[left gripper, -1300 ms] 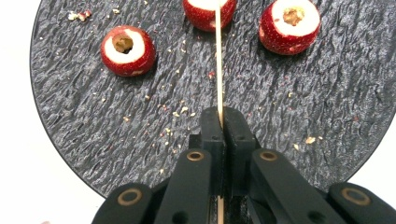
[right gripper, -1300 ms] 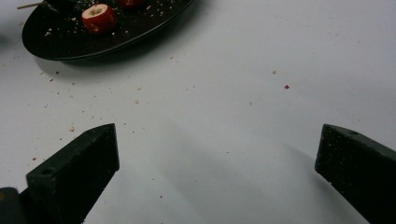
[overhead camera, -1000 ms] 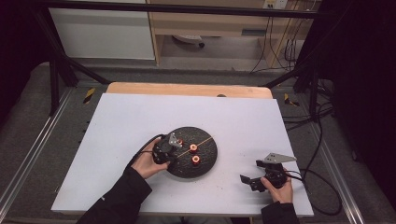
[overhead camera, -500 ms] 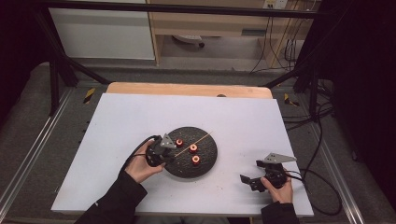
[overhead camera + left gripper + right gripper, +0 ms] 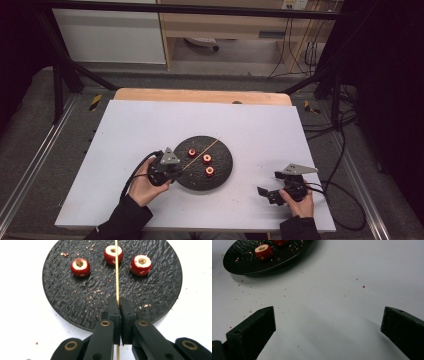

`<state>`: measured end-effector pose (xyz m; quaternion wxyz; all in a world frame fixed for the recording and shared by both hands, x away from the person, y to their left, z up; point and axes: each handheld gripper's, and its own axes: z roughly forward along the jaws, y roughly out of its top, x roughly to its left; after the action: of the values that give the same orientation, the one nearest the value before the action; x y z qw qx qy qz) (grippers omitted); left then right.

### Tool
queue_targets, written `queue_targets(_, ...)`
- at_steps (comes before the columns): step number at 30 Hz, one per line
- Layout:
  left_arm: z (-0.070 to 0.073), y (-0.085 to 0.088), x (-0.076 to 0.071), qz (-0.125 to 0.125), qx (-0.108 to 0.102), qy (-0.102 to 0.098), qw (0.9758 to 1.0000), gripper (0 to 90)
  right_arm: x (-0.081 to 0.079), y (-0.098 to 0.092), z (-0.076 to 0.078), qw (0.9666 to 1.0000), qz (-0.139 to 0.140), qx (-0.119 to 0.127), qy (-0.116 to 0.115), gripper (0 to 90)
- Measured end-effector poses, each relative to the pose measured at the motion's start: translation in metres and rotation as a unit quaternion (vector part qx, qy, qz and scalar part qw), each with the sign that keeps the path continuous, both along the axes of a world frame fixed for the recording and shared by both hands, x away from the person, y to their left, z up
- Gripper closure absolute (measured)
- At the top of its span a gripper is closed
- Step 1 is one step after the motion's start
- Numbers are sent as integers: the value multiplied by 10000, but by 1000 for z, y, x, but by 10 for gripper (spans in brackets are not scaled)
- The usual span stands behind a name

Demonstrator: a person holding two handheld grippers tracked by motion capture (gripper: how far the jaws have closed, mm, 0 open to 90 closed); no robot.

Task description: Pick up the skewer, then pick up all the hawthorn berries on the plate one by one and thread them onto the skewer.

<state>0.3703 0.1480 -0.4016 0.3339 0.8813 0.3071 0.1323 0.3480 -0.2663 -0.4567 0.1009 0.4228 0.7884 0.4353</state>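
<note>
A round black plate (image 5: pixel 224 172) lies near the middle of the white table and carries three red cored fruit pieces (image 5: pixel 209 171). My left gripper (image 5: pixel 176 171) sits at the plate's left edge, shut on a thin wooden skewer (image 5: pixel 202 152) that slants up and right over the plate. In the left gripper view the skewer (image 5: pixel 116 277) runs straight up from the closed jaws across the middle fruit piece (image 5: pixel 113 254); whether it pierces that piece I cannot tell. My right gripper (image 5: pixel 267 194) rests open on the table right of the plate, nothing between its fingers (image 5: pixel 252 333).
The white table top (image 5: pixel 150 125) has bare room behind and to both sides of the plate. Crumbs (image 5: pixel 363 286) dot the surface near the right gripper. Cables (image 5: pixel 345 200) trail off the table's right edge.
My left gripper has drawn back to the left along the plate's edge, taking the skewer with it. The right gripper has stayed put.
</note>
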Motion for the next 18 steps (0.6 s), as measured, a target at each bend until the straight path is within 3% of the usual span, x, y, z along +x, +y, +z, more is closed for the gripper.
queue_targets(7,-2,12,-8,215,-314,-103,9992,882,0,1,0,10000,-9,15,10,5)
queue_targets(18,-12,30,-19,484,-606,-197,9968,882,1,1,0,10000,-64,10,-12,5)
